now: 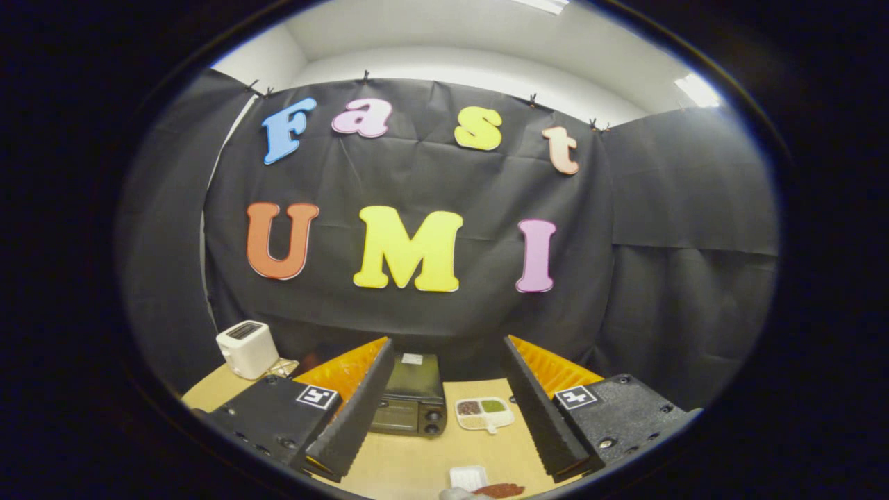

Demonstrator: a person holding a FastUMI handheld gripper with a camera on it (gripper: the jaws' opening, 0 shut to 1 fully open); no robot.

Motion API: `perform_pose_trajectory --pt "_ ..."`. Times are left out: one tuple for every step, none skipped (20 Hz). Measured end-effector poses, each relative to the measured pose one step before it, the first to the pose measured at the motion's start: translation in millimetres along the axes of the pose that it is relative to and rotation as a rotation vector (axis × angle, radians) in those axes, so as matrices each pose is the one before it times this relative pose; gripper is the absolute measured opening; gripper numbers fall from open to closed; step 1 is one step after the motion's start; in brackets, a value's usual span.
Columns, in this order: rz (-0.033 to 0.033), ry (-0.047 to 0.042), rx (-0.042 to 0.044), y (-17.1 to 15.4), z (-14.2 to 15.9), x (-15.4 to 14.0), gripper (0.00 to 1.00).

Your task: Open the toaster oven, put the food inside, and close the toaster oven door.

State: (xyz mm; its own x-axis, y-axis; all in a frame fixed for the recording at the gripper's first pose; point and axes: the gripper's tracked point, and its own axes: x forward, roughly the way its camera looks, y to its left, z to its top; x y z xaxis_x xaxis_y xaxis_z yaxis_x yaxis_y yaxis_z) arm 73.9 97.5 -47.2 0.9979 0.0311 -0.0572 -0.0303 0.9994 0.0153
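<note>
My gripper [448, 410] is open, held high above the wooden table [417, 465], with nothing between its fingers. Far below and ahead, nearer the left finger, stands a dark toaster oven [411, 399] with its glass door shut and two knobs on its right side. A reddish-brown piece of food [499, 490] lies on the table near me, beside a small white dish [468, 477]. A white plate with three compartments of coloured food [484, 412] sits to the right of the oven.
A white pop-up toaster [247, 348] stands at the table's far left corner. Black cloth walls close the booth behind and on both sides of the table.
</note>
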Motion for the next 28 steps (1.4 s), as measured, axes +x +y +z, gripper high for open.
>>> perform_pose_trajectory --pt "0.00549 0.01056 0.00520 12.29 -8.48 11.98 0.99" --pt "0.01017 0.01525 0.00074 14.16 -9.80 11.58 0.98" --pt "0.01027 0.00754 -0.00279 14.85 -9.52 13.21 0.98" --pt "0.00850 0.01665 -0.00824 13.91 -10.09 12.96 0.98" --pt "0.01325 0.02150 -0.00803 13.91 -13.55 13.57 0.98" --pt "0.01161 0.02964 -0.00084 13.65 -13.88 13.82 0.99" --pt "0.01376 0.02064 0.00078 13.24 -11.79 13.62 0.99" --pt "0.00927 0.01829 0.00201 10.19 -10.91 13.44 0.99" --pt "0.00729 0.01827 -0.00066 8.81 -10.15 12.31 0.99" --pt "0.00189 0.01677 0.00011 5.99 -10.12 12.54 0.99" --pt "0.00104 0.02456 0.00299 4.24 -10.47 11.39 0.99" --pt "-0.00221 0.01999 0.00658 2.15 -9.22 10.85 0.99" --pt "-0.00762 0.01600 0.00820 0.40 -7.79 8.34 0.99" --pt "-0.00597 0.01494 0.00990 0.32 -6.14 7.10 0.99" --pt "-0.00272 0.01762 0.00745 1.01 -8.07 7.23 0.99" --pt "-0.00423 0.01836 0.00255 0.27 -6.41 5.30 0.99" --pt "-0.00375 0.01399 -0.00036 -0.87 -5.24 4.82 0.99" --pt "-0.00886 0.00667 0.00028 -1.75 -3.32 2.87 0.99" --pt "-0.00289 0.00491 -0.00137 0.97 -4.90 3.17 0.99" --pt "0.00049 0.01714 -0.00292 -0.67 -6.15 2.83 0.99" --pt "-0.00242 0.01396 0.00158 -1.63 -5.71 1.00 0.99" --pt "0.00429 -0.01068 0.01136 0.10 -0.36 -1.25 0.99" --pt "0.00021 -0.00208 -0.00052 -0.28 -2.38 2.03 0.99" --pt "0.00339 0.00105 -0.00617 0.33 -0.14 -1.54 0.99" --pt "0.00246 -0.00242 -0.00340 0.37 0.00 -2.65 0.99" --pt "0.00330 0.00427 0.00088 -0.36 -1.84 -2.16 0.99" --pt "0.00039 0.00262 0.00192 0.21 -3.36 -4.16 0.99" --pt "-0.00102 0.00608 -0.00223 -0.41 -2.88 -4.66 0.99"
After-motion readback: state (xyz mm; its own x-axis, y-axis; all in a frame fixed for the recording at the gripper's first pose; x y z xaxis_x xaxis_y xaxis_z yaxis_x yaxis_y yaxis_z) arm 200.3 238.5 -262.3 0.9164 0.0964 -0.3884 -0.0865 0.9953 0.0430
